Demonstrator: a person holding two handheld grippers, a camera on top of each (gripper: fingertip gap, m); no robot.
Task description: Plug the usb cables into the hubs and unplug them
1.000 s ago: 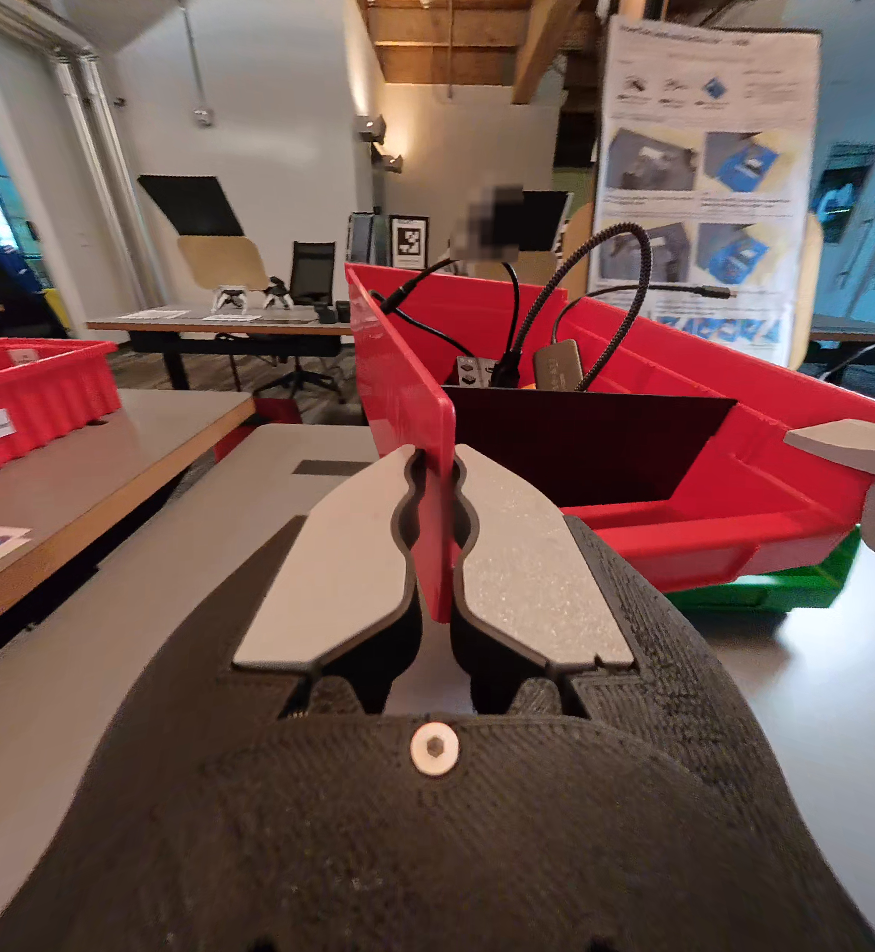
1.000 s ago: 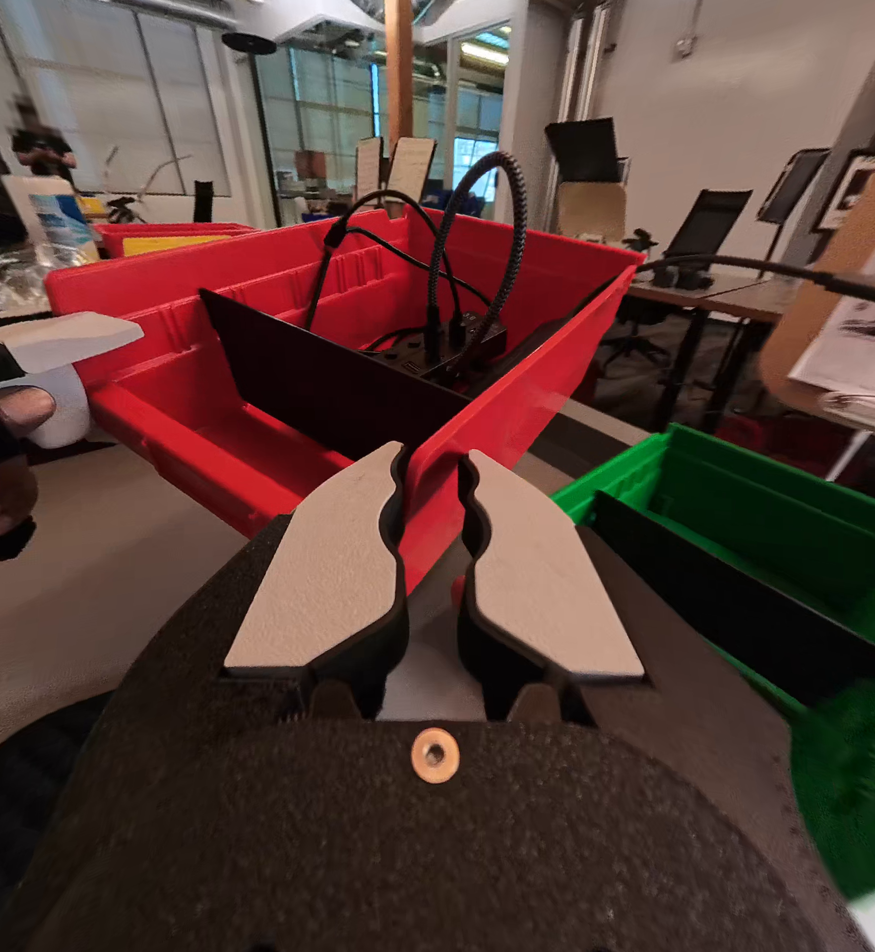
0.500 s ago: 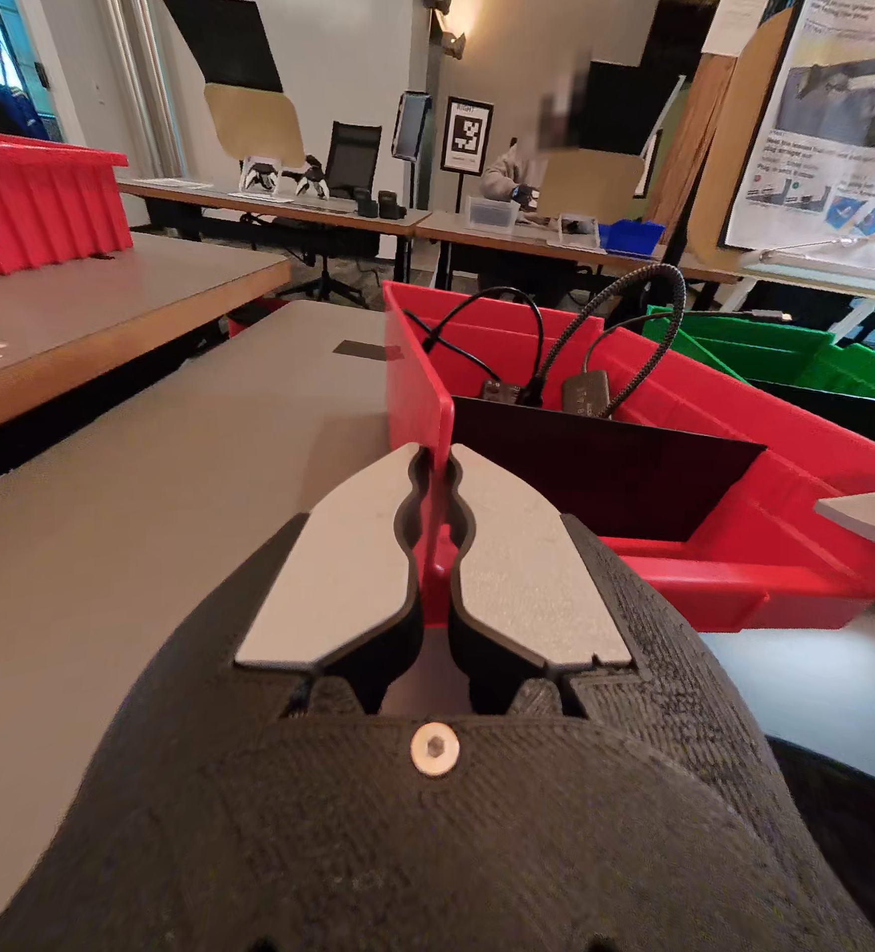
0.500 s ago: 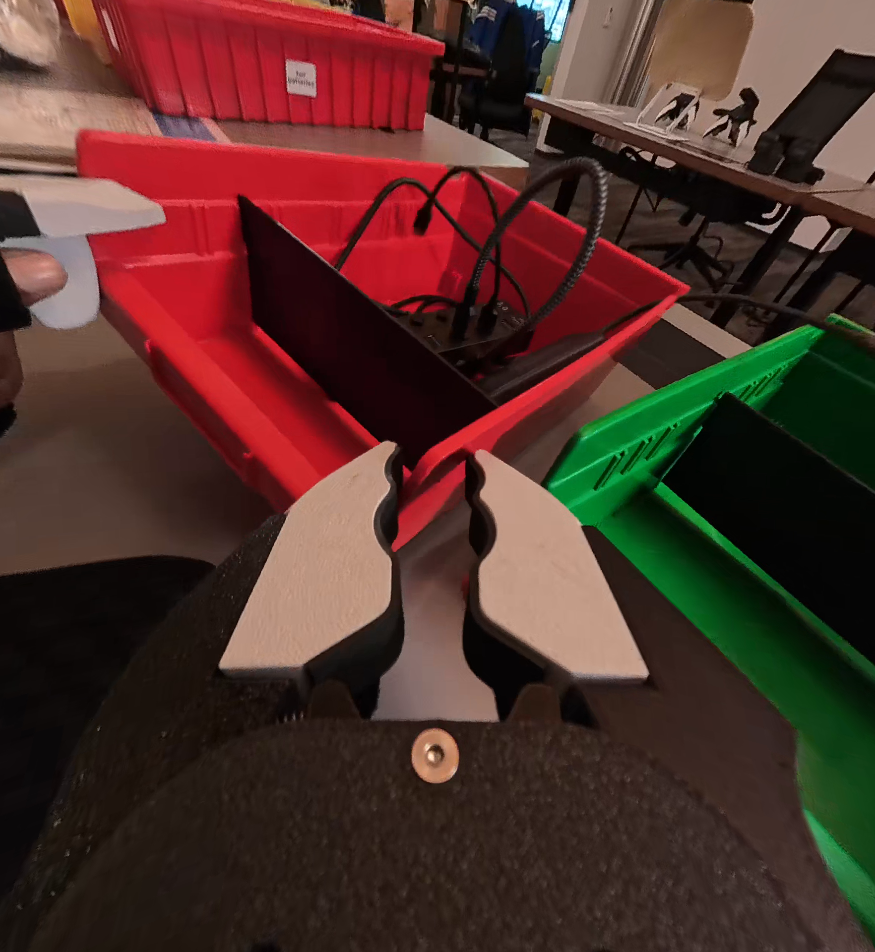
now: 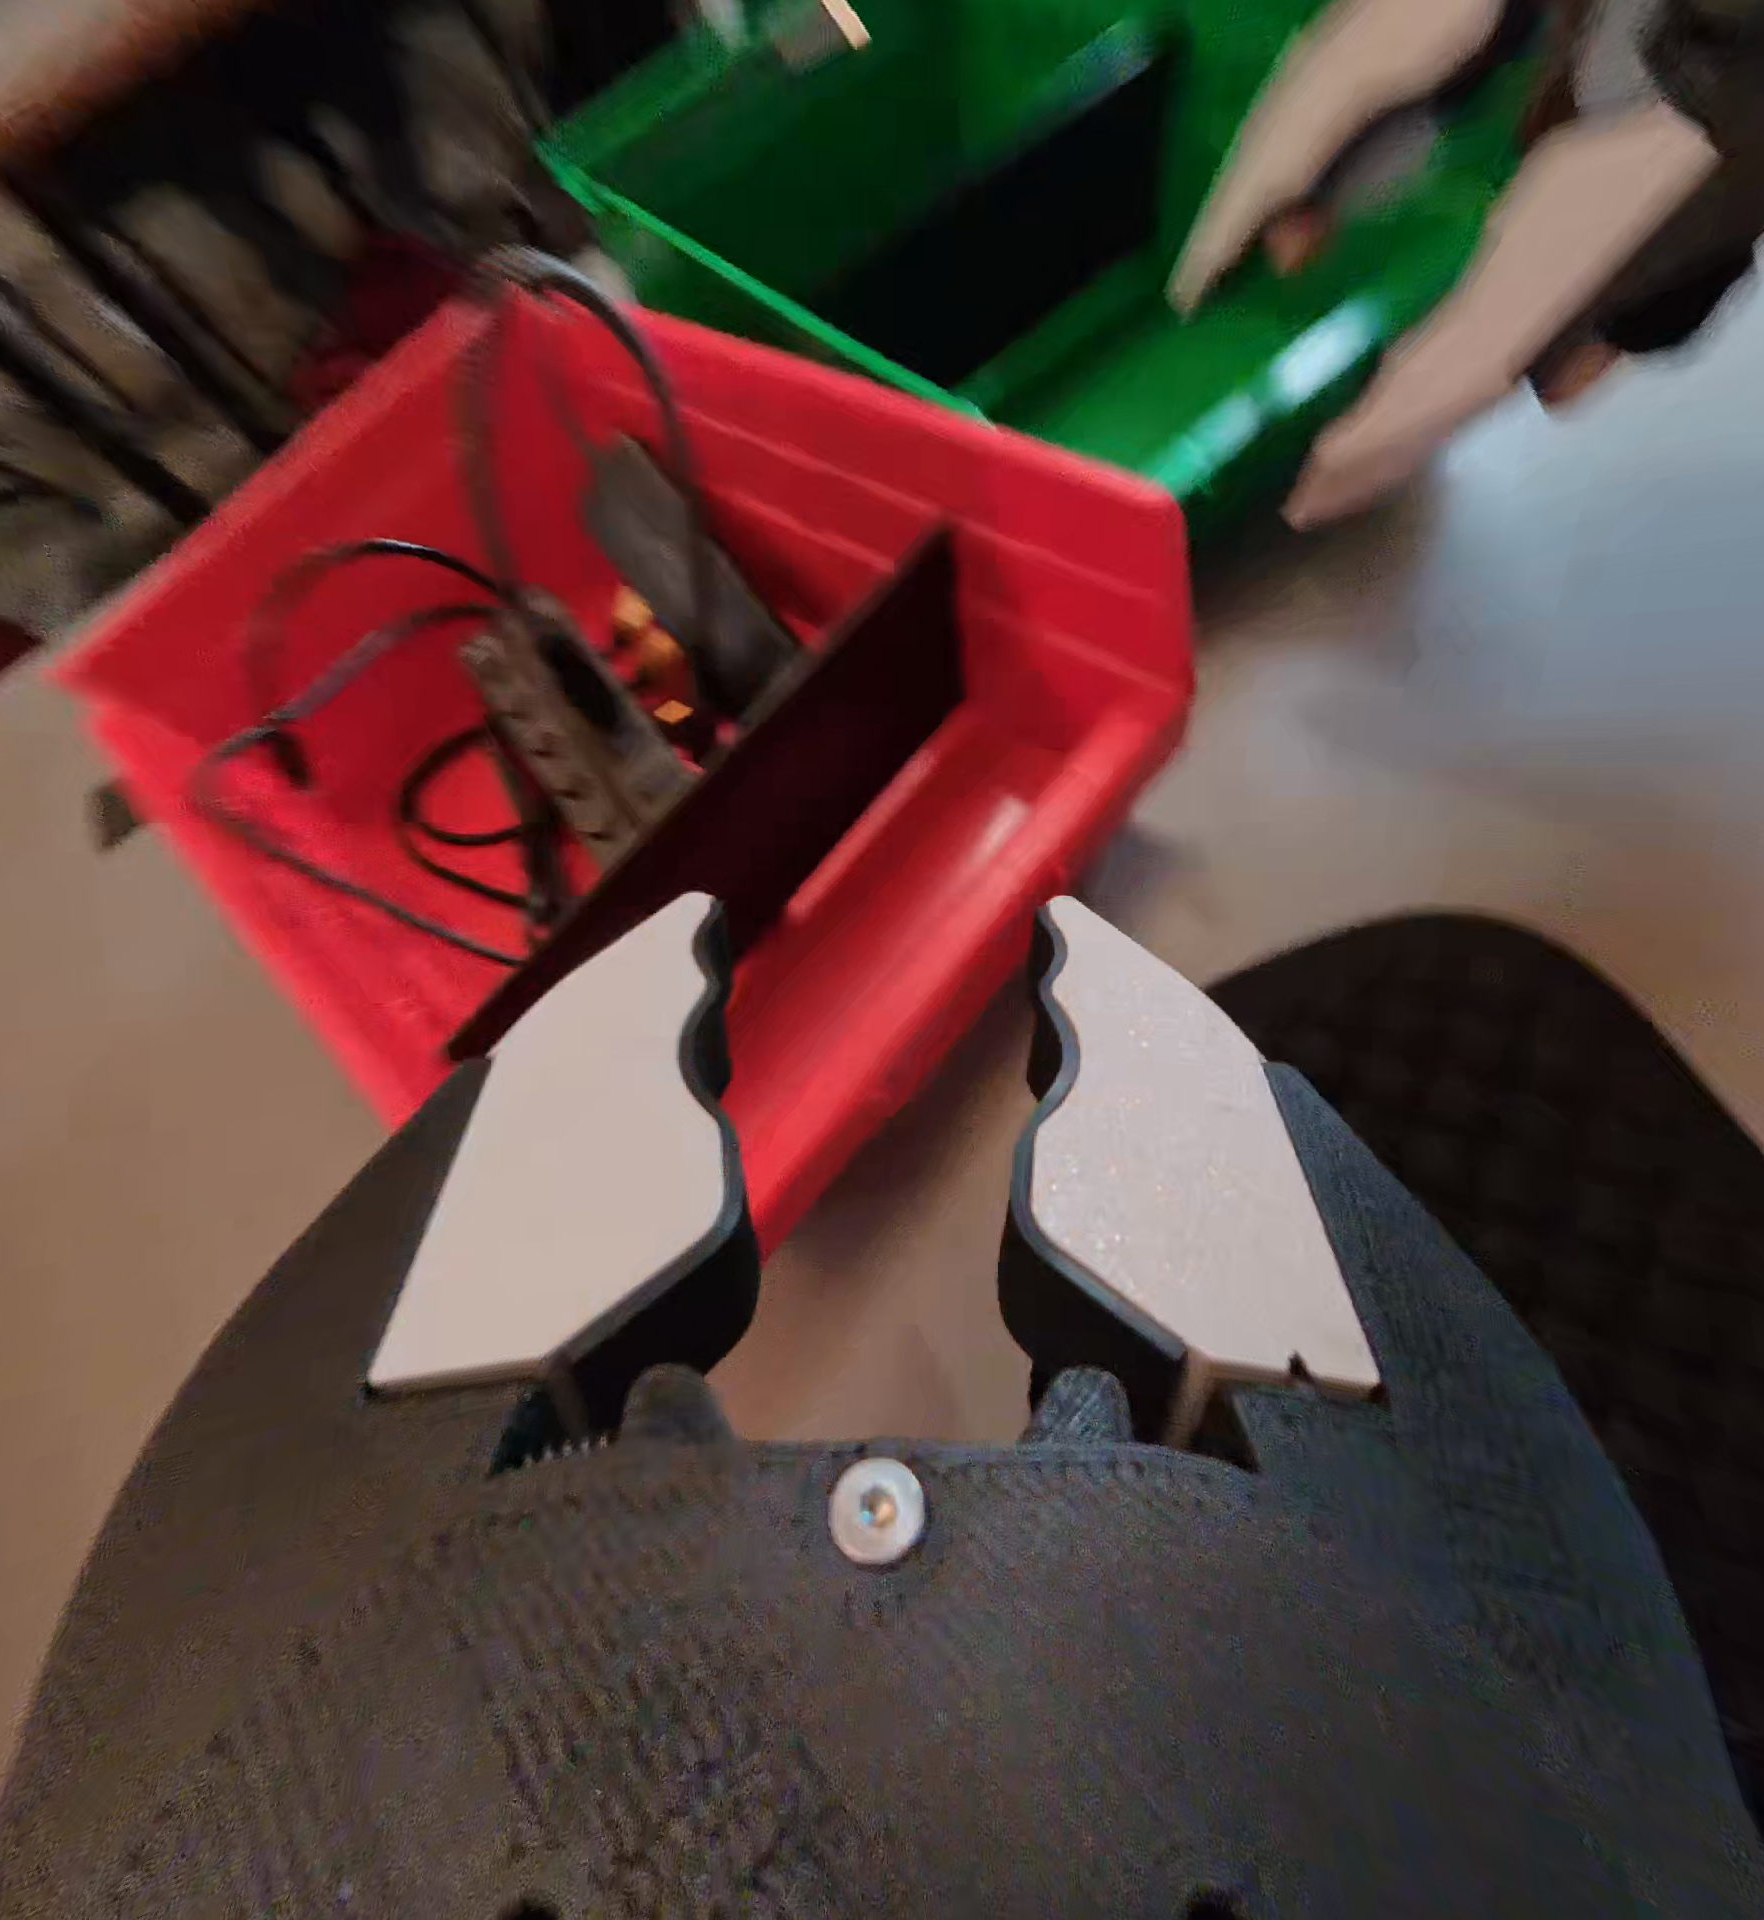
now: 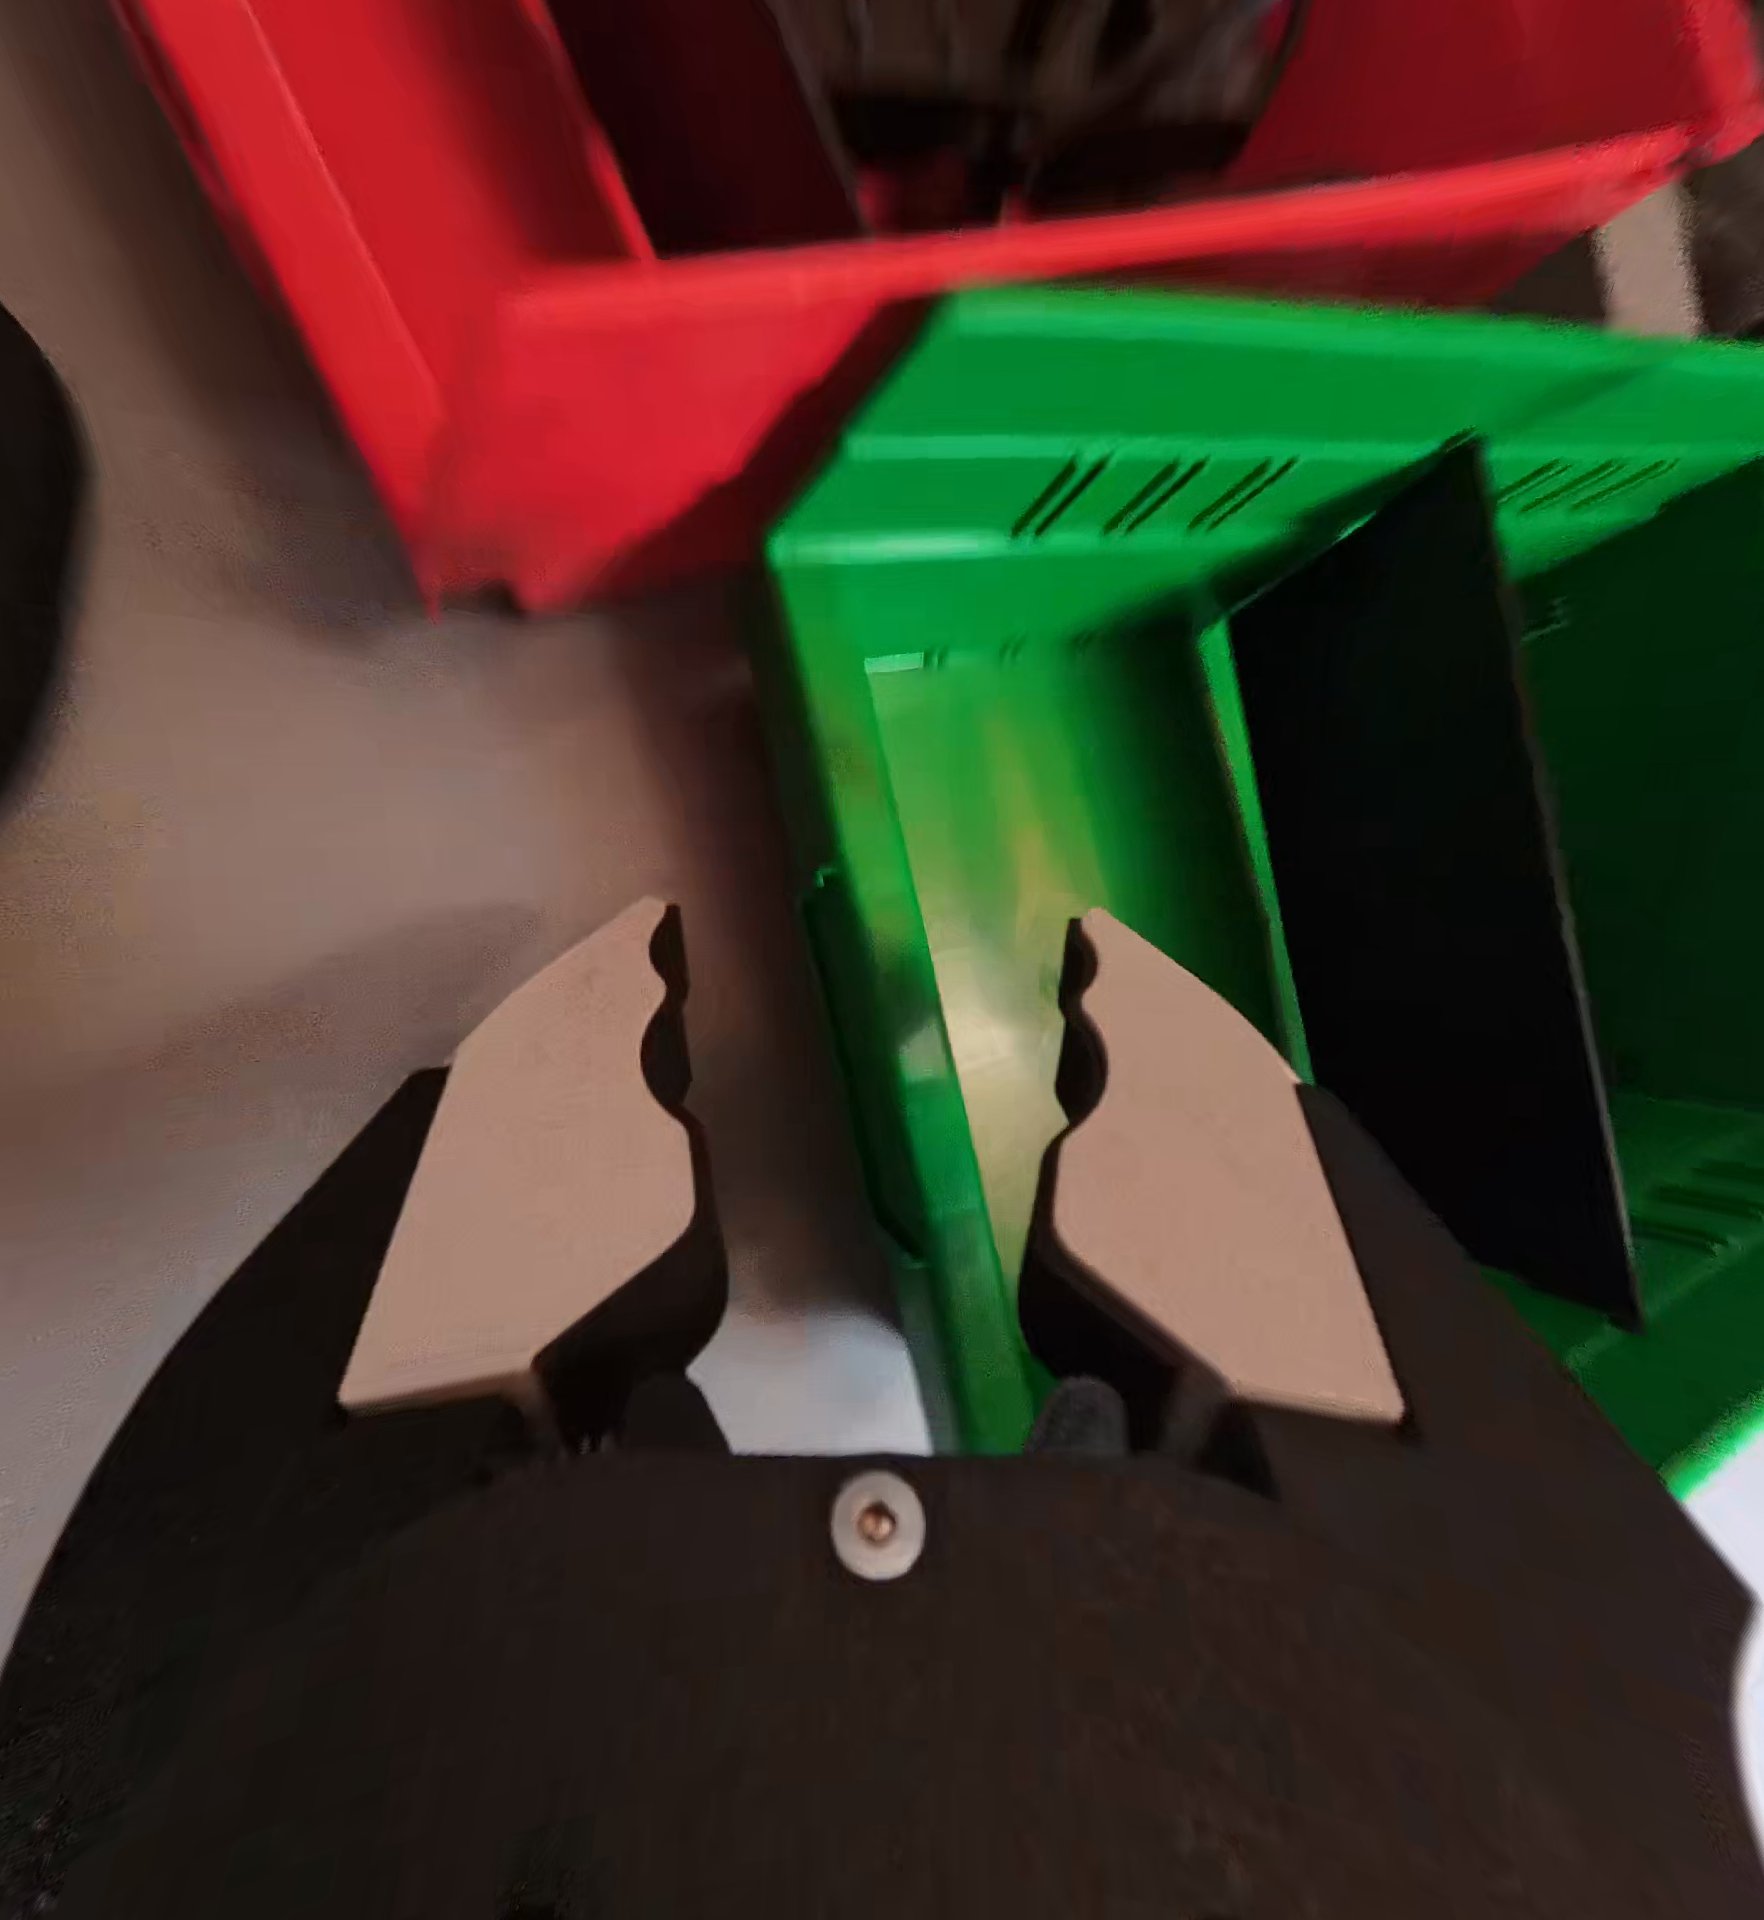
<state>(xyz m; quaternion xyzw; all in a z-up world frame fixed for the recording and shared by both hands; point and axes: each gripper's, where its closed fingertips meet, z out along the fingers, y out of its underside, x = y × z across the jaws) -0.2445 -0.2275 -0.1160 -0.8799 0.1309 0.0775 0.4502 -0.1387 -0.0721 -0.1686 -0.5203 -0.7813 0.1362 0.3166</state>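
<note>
Both grippers, left (image 5: 878, 925) and right (image 6: 873, 930), are gaping wide, holding nothing. A long hub (image 5: 571, 743) is lying in the glossy red bin (image 5: 1065, 582), pointing diagonally toward its black divider (image 5: 805, 769); looping cables (image 5: 358, 727) are blurred.

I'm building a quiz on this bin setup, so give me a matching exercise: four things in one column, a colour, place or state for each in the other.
Things
1. red bin
2. green bin
3. left gripper
4. black divider

States
A. stands upright inside the green bin
B. open, above the red bin's near corner
C. holds black cables and hubs
D. nothing visible inside but its divider

Pairs: 1-C, 2-D, 3-B, 4-A
</note>
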